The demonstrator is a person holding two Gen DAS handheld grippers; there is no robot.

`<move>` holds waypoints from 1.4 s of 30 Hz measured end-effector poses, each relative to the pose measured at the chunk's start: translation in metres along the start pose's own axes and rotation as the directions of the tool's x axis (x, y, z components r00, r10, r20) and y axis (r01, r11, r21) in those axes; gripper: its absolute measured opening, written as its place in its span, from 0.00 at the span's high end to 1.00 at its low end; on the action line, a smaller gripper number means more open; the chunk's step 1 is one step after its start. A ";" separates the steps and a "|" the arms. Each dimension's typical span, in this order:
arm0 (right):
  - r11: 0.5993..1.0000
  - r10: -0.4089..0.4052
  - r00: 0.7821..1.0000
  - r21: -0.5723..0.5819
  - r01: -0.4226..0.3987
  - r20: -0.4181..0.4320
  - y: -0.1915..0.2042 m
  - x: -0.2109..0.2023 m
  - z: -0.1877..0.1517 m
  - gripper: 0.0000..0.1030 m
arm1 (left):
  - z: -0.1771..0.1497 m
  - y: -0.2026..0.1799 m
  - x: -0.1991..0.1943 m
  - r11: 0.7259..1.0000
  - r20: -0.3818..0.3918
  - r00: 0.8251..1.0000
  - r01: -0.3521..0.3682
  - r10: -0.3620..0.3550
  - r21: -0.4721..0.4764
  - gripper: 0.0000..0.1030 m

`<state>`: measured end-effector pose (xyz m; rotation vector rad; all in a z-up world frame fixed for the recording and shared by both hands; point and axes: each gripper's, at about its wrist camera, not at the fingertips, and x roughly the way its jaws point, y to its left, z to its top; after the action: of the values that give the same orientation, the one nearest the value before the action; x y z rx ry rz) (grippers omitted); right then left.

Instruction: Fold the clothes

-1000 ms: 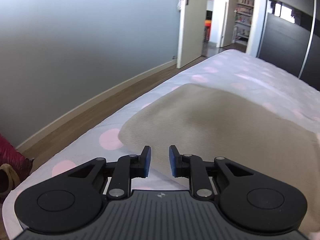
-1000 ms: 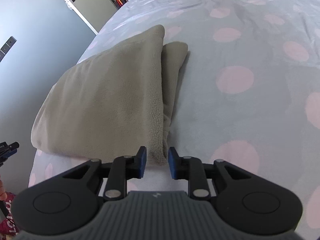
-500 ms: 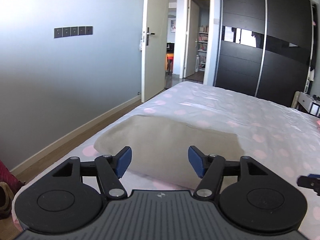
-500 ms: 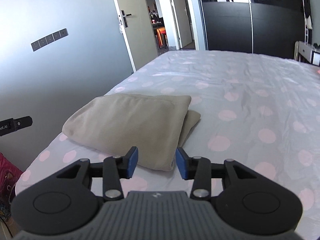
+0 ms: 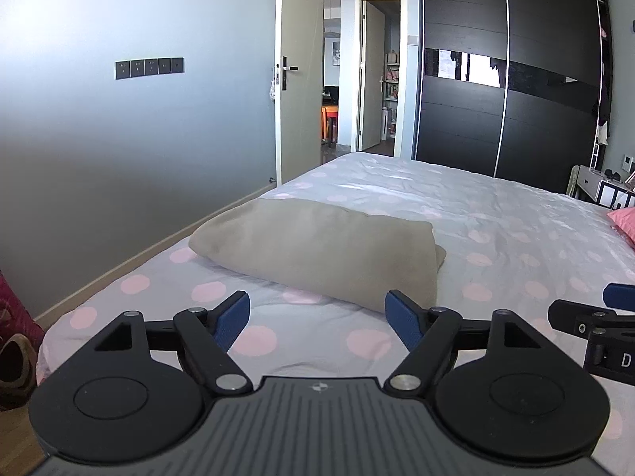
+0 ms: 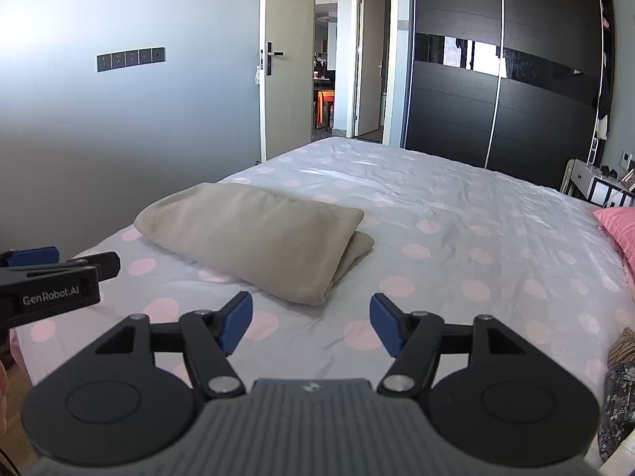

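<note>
The garment (image 5: 317,250), a beige fleece piece, is seen folded into a thick, compact rectangle on the bed (image 5: 496,214), near the bed's left edge and towards its near corner, with a lower layer showing slightly past the top layer on the side facing the middle of the bed. It already lies as the task would leave it; whether it was folded here cannot be told from one moment. The left gripper (image 5: 317,319) is held above the near edge of the bed, short of the garment, its jaws spread wide with nothing between them. The right gripper (image 6: 311,323) is held likewise beside it, jaws parted and empty, clear of the fabric. The scene is judged to fit a fold just let go as well as a folded piece about to be taken up, so no single next move can be settled; any further handling would call for both layers to be gripped together so that the stack is not pulled askew. On the side of the left gripper, in the right wrist view, "GenRobot.AI" can be read. A pink pillow (image 6: 619,226) lies at the bed's right edge.
</note>
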<state>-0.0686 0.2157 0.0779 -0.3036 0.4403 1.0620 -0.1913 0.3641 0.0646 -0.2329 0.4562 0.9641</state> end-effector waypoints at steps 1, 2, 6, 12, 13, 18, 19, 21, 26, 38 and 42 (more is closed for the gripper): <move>1.000 -0.002 1.000 -0.003 0.002 0.003 0.004 -0.004 -0.006 0.32 | -0.007 -0.002 -0.004 1.000 0.002 1.000 -0.010 0.010 0.006 0.28; 1.000 -0.002 1.000 0.000 0.002 0.001 0.008 -0.006 -0.012 0.31 | -0.013 -0.003 -0.008 1.000 0.002 1.000 -0.019 0.019 0.011 0.28; 0.999 0.008 1.000 0.042 -0.007 -0.017 0.017 -0.010 -0.032 0.30 | -0.033 -0.002 -0.015 0.999 -0.008 0.999 -0.041 0.041 0.007 0.28; 0.995 0.018 1.000 0.094 -0.015 -0.025 0.026 -0.011 -0.051 0.29 | -0.048 0.003 -0.008 0.999 -0.061 0.997 -0.040 0.040 -0.005 0.28; 0.995 0.018 1.000 0.098 -0.015 -0.025 0.027 -0.011 -0.052 0.29 | -0.050 0.003 -0.007 0.999 -0.065 0.997 -0.044 0.043 -0.003 0.28; 0.993 0.016 1.000 0.116 -0.013 -0.022 0.030 -0.011 -0.057 0.28 | -0.057 0.001 -0.004 0.999 -0.082 0.996 -0.032 0.032 0.003 0.28; 0.993 0.012 1.000 0.116 -0.009 -0.020 0.030 -0.011 -0.058 0.28 | -0.057 0.000 -0.003 1.000 -0.086 0.996 -0.027 0.027 0.004 0.28; 0.993 0.005 1.000 0.117 -0.003 -0.017 0.028 -0.011 -0.058 0.28 | -0.058 -0.003 -0.004 1.000 -0.086 0.996 -0.019 0.020 0.007 0.28; 0.994 0.003 1.000 0.108 -0.001 -0.021 0.027 -0.009 -0.061 0.28 | -0.059 -0.008 -0.005 1.000 -0.085 0.996 -0.022 0.023 0.018 0.28; 0.996 0.012 0.999 0.091 -0.008 -0.042 0.027 -0.003 -0.068 0.27 | -0.059 -0.009 -0.005 1.000 -0.110 0.994 -0.015 0.016 0.013 0.28; 0.996 0.011 0.999 0.092 -0.007 -0.039 0.026 -0.004 -0.068 0.26 | -0.059 -0.012 -0.006 1.000 -0.112 0.994 -0.011 0.013 0.019 0.28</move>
<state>-0.1071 0.1943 0.0201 -0.2419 0.5249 1.0428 -0.1997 0.3304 0.0155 -0.2688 0.5697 0.9611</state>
